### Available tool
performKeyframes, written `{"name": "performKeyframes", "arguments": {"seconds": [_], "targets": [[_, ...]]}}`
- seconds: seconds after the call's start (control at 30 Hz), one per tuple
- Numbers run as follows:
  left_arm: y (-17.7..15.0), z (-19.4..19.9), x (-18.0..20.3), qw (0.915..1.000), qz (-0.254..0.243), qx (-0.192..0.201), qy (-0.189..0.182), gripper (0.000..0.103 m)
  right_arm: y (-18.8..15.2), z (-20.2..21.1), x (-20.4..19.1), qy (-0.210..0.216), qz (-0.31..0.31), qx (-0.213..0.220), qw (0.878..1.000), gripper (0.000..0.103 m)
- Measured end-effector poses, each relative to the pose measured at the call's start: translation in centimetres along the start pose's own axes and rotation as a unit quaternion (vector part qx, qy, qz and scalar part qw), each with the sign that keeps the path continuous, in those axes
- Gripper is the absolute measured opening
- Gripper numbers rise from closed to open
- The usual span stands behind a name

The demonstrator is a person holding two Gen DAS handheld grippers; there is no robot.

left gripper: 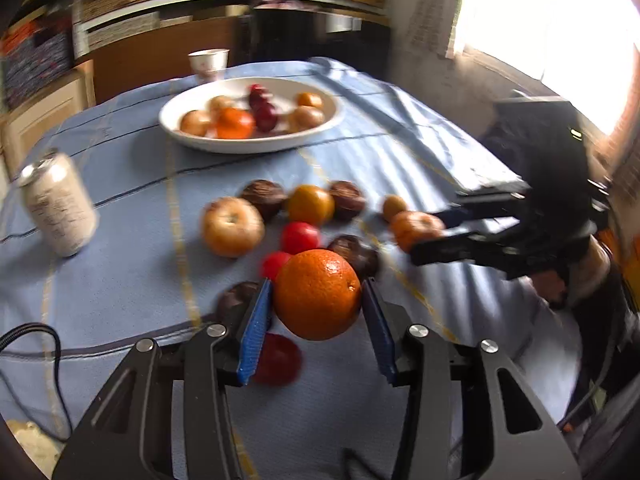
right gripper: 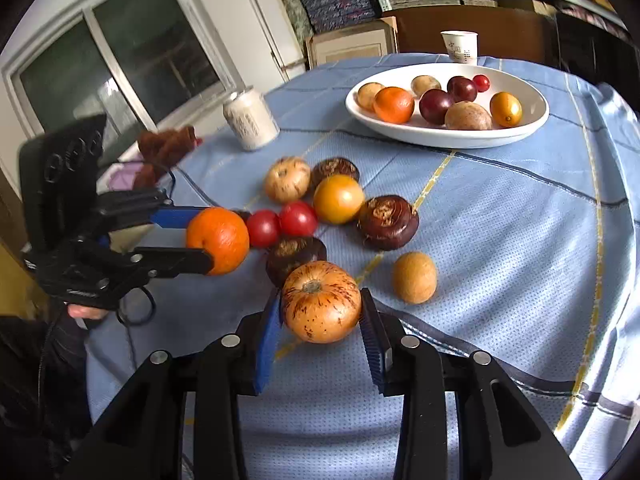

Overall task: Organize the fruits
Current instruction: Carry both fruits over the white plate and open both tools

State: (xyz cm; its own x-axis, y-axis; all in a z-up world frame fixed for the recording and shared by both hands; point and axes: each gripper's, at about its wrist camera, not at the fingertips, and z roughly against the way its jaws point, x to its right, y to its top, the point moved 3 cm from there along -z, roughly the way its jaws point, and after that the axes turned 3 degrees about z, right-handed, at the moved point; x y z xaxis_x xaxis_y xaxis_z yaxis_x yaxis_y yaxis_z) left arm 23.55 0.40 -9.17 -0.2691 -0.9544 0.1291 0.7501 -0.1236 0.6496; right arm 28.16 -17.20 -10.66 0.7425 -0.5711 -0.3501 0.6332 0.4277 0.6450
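Note:
My left gripper (left gripper: 317,285) is shut on a round orange (left gripper: 316,294), held just above the blue cloth; the right wrist view shows the same left gripper (right gripper: 211,239) and orange (right gripper: 224,236) at the left. My right gripper (right gripper: 321,295) is shut on a tan, brown-speckled fruit (right gripper: 322,302), and it appears in the left wrist view as the right gripper (left gripper: 425,233) with that fruit (left gripper: 414,226). Several loose fruits lie between them: red tomatoes (right gripper: 298,218), dark brown ones (right gripper: 388,222), a yellow one (right gripper: 338,199). A white oval bowl (right gripper: 440,138) farther back holds several fruits.
A pale drinks can (right gripper: 250,120) stands left of the bowl, and a paper cup (right gripper: 460,46) stands behind it. A black cable (left gripper: 32,330) runs over the near left table edge. A brown furry thing (right gripper: 166,148) lies by the window side. A person's hand (right gripper: 86,312) grips the left handle.

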Motion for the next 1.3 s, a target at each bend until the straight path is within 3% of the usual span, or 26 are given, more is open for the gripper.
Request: {"name": "performKeyframes", "arguments": {"seconds": [0.07,0.2,0.33,0.53,0.7,0.83,0.93,0.97,1.0,1.07,1.23,1.3], "targets": [[0.7,0.4,-0.4,0.9999,0.005,0.001,0.016,0.045,0.4,0.3,0.5,0.02,-0.026,0.007,0.999,0.038],[4.1,1.7,-1.6,0.9998,0.018,0.007,0.008,0.045,2.7,1.4,0.9,0.024,-0.05,0.026,0.998,0.038],[8.5,1.5,-3.3,0.9978,0.05,0.03,0.031,0.045,7.0,2.5,2.5,-0.042,-0.059,0.077,0.994,0.038],[15.7,-3.4,-5.5,0.9943,0.096,0.033,0.031,0.045,13.2,1.0,7.5,-0.139,-0.096,0.156,0.973,0.038],[19.3,-9.0,-6.7,0.9927,0.109,0.008,0.051,0.045,14.8,-2.1,10.9,-0.134,-0.139,0.15,0.97,0.038],[20.7,-11.5,-7.6,0.9907,0.111,0.004,0.078,0.045,15.1,-3.6,12.0,-0.143,-0.139,0.149,0.969,0.038],[21.3,-12.7,-8.0,0.9904,0.117,-0.001,0.074,0.045,15.2,-3.8,12.4,-0.137,-0.139,0.155,0.969,0.043],[21.3,-12.9,-8.0,0.9903,0.117,-0.002,0.076,0.048,15.2,-3.6,12.3,-0.135,-0.137,0.156,0.969,0.057],[21.4,-12.8,-8.0,0.9898,0.118,0.004,0.08,0.063,15.2,-3.3,12.1,-0.138,-0.134,0.159,0.968,0.064],[21.3,-11.3,-7.8,0.9883,0.119,0.038,0.088,0.082,15.3,-2.3,11.4,-0.154,-0.121,0.167,0.966,0.066],[19.6,-6.2,-6.6,0.9883,0.099,0.08,0.084,0.087,15.1,0.3,8.5,-0.145,-0.09,0.175,0.97,0.066],[18.2,-4.2,-6.1,0.9878,0.089,0.088,0.093,0.094,14.2,1.3,6.9,-0.142,-0.075,0.173,0.972,0.066]]}}
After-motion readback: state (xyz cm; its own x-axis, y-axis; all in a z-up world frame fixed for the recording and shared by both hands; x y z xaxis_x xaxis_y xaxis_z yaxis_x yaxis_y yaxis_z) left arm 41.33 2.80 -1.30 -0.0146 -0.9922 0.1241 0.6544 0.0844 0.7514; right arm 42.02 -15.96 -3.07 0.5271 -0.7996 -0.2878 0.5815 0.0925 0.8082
